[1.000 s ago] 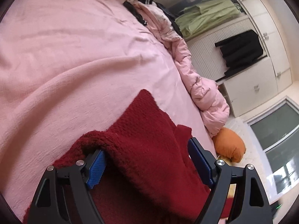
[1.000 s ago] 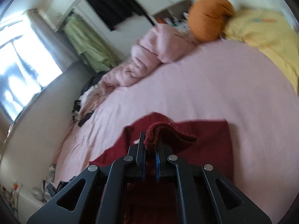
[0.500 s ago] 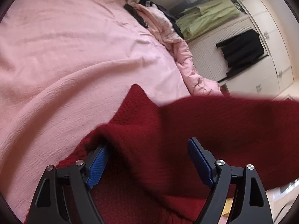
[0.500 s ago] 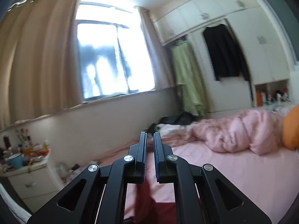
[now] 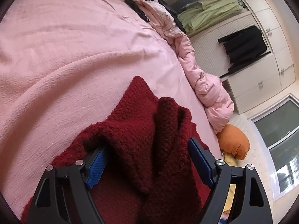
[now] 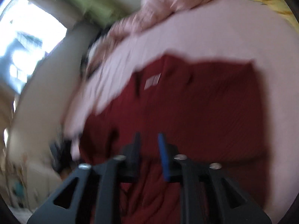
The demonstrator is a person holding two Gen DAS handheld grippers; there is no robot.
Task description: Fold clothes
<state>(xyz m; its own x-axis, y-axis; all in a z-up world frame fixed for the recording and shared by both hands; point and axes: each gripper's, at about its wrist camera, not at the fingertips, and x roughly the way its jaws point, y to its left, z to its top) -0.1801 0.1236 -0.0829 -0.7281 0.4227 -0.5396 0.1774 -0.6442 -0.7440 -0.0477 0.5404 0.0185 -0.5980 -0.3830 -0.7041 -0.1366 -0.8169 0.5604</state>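
A dark red knit sweater [image 5: 138, 136] lies on the pink bed sheet [image 5: 74, 43]. In the left wrist view my left gripper [image 5: 147, 153] is open, its blue pads wide apart on either side of a raised fold of the sweater, which is bunched between them. In the blurred right wrist view the sweater [image 6: 196, 100] lies spread mostly flat with a white label [image 6: 152, 80] showing. My right gripper [image 6: 148, 140] hovers over its near edge, jaws slightly apart and holding nothing.
A rumpled pink duvet [image 5: 207, 85] and a pile of clothes [image 5: 153, 5] run along the bed's far side. An orange cushion [image 5: 233, 141] and a yellow pillow [image 6: 274, 1] lie near the bed's head. White wardrobes [image 5: 261, 71] stand beyond.
My right gripper swung up with the sweater's edge, let it go and came back down, jaws now slightly apart. A sweater flap passed over my left gripper and landed folded between its fingers.
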